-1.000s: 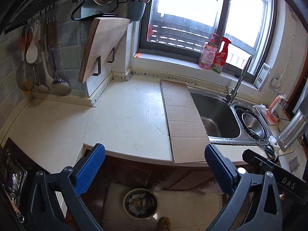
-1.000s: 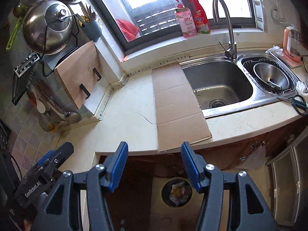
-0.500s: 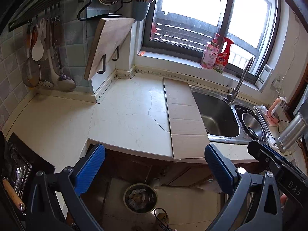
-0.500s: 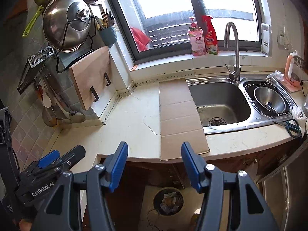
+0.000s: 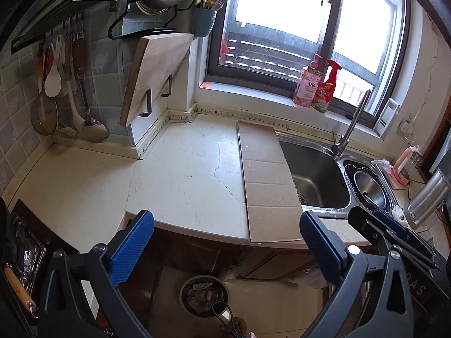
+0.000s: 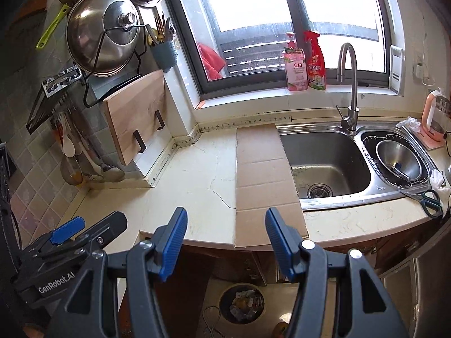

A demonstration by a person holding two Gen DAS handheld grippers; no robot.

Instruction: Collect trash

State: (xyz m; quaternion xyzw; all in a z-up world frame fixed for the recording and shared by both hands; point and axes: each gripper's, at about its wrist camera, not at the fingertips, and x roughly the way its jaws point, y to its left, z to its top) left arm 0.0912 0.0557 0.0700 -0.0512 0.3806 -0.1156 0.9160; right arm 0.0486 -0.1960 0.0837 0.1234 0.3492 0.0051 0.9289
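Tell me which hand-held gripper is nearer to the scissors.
Right. The right hand-held gripper hangs open before the cardboard, with the scissors off to its right. The left hand-held gripper is farther left, beyond the right one.

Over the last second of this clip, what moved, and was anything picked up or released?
Both cameras pulled up and back: the counter edge and the cardboard strip sit higher in each view, and the trash bin on the floor shows more fully. Nothing was gripped or released. The left hand-held gripper and right hand-held gripper stayed open and empty; cardboard, sink and scissors lie unchanged.
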